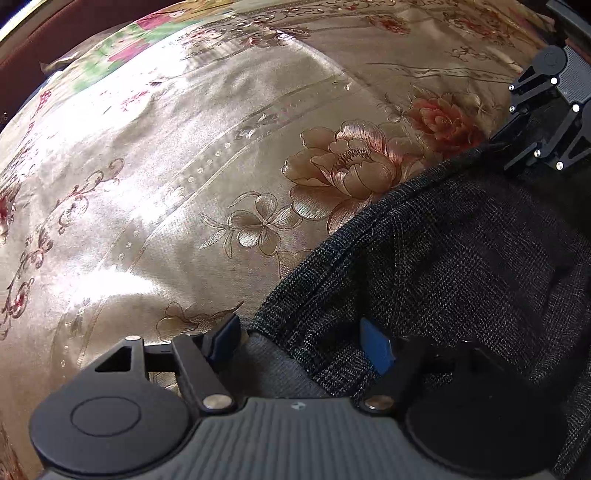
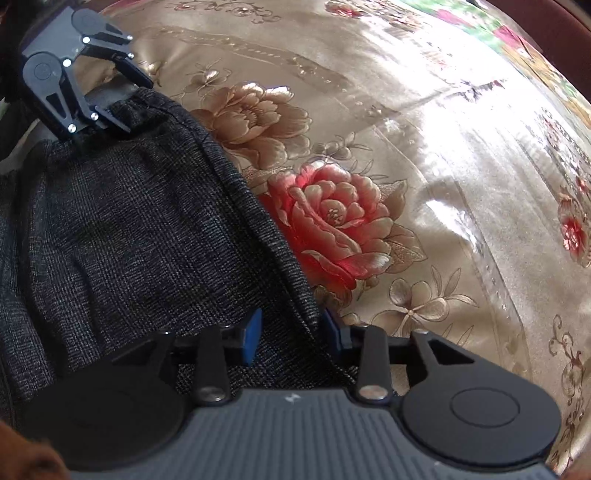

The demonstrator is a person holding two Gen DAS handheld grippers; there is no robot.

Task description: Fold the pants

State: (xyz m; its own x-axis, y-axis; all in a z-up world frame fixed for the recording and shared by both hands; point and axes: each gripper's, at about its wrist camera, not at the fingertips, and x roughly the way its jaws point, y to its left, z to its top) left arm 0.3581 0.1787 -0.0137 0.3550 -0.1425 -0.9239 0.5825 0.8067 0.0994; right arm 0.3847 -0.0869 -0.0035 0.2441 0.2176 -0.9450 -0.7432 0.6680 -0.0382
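Observation:
Dark grey woven pants (image 1: 443, 251) lie on a golden flowered bedspread (image 1: 184, 166). In the left wrist view my left gripper (image 1: 301, 343) stands open over one corner of the pants. One blue pad (image 1: 376, 347) rests on the cloth and the other is out over the bedspread. A lighter grey inner layer (image 1: 266, 365) shows between them. The right gripper (image 1: 500, 151) sits at the pants' far corner, where the cloth rises into its fingers. In the right wrist view my right gripper (image 2: 291, 334) is shut on the pants' seamed edge (image 2: 129, 221). The left gripper (image 2: 125, 99) straddles the gathered waistband.
The satin bedspread (image 2: 443, 147) stretches wide and smooth beyond the pants, with large rose prints. A colourful pink and green cloth (image 1: 122, 48) lies at the bed's far end. Behind it is a dark red edge (image 1: 55, 33).

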